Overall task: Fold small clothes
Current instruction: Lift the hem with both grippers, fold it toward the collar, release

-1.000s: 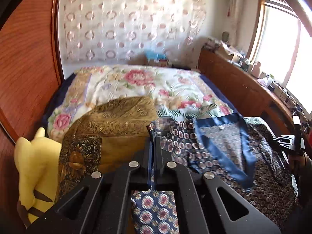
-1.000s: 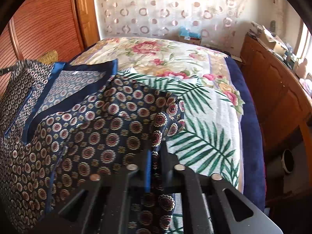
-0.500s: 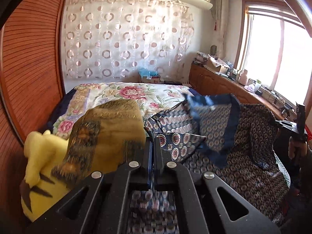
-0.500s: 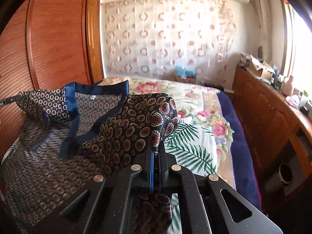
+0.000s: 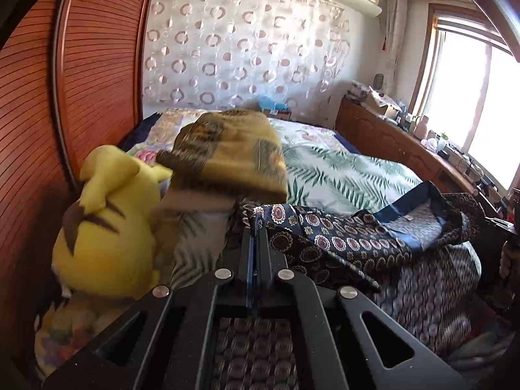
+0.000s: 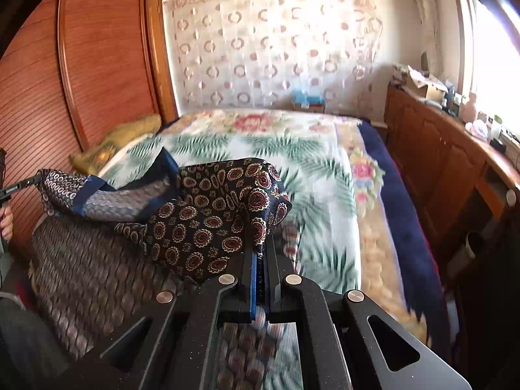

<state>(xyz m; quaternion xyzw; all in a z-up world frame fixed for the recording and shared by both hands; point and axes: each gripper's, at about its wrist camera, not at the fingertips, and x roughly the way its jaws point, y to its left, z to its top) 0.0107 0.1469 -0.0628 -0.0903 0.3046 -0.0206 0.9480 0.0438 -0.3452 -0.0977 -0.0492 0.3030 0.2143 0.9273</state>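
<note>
A corner of a dark patterned garment point(image 5: 328, 243) is clamped between the closed fingers of the left gripper point(image 5: 255, 227), as seen from the left wrist. The opposite corner of the same garment point(image 6: 208, 214) is pinched in the closed right gripper point(image 6: 260, 243), seen from the right wrist. The cloth, printed with round medallions and edged with a blue band point(image 5: 412, 198), is stretched between the two tools above the near end of the bed, its lower part draped down toward the cameras. Part of the fabric is blurred.

Just left of the left gripper, a yellow plush toy point(image 5: 107, 230) with brown stripes is propped against a reddish slatted wooden wardrobe point(image 5: 39, 149). A mustard-gold patterned cloth point(image 5: 234, 152) is seen beyond the toy, blurred. The bed is covered by a palm-leaf sheet point(image 6: 312, 175) and, farther back, a floral quilt point(image 6: 256, 122). A curtain with ring motifs point(image 6: 269, 48) is hung across the far wall. A low wooden cabinet point(image 6: 448, 149) topped with small items is lined along the bright window point(image 5: 471, 97) side, well apart from the garment.
</note>
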